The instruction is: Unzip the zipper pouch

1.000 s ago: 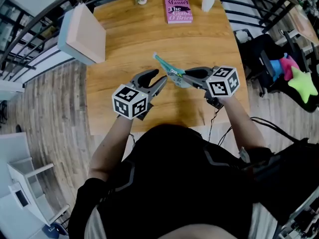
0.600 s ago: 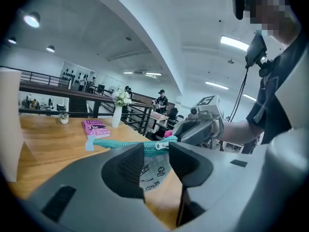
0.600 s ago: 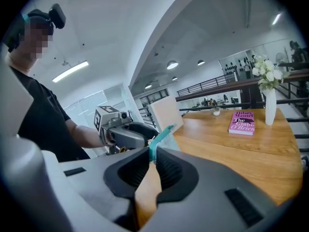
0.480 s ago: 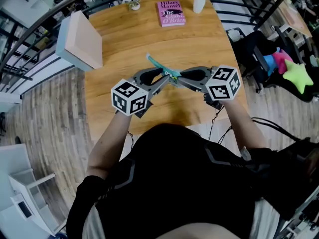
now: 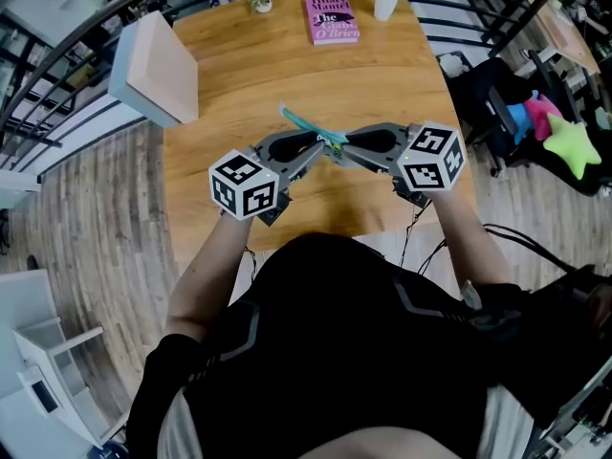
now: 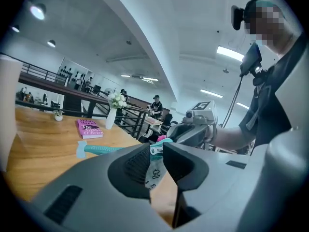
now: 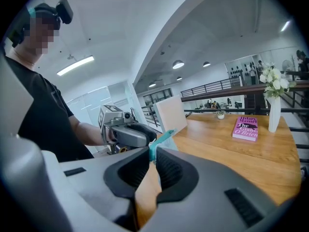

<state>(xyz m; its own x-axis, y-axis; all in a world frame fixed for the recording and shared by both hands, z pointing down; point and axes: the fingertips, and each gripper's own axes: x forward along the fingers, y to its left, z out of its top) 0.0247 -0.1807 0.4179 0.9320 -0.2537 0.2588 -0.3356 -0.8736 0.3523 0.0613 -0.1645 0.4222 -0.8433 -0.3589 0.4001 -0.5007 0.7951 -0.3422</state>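
A teal zipper pouch (image 5: 306, 126) hangs in the air over the wooden table (image 5: 229, 94), stretched between my two grippers. My left gripper (image 5: 318, 153) meets it from the left. Its jaws are closing, and in the left gripper view (image 6: 157, 157) the white printed fabric and small white zipper tab (image 6: 154, 150) fill the gap between the pads. From the right, my right gripper (image 5: 338, 151) is shut on the pouch's near edge; its own view (image 7: 153, 154) shows the teal edge (image 7: 162, 138) pinched in the pads. The two sets of jaws nearly touch tip to tip.
A pink book (image 5: 332, 17), a white vase with flowers (image 5: 386, 2) and a small pot (image 5: 260, 4) stand at the table's far edge. A pale box (image 5: 158, 60) overhangs the far left corner. A chair with bright plush toys (image 5: 564, 146) is off to the right.
The left gripper has moved right up to the pouch and its jaws have narrowed around the pouch's end. The right gripper keeps its grip, shifted slightly.
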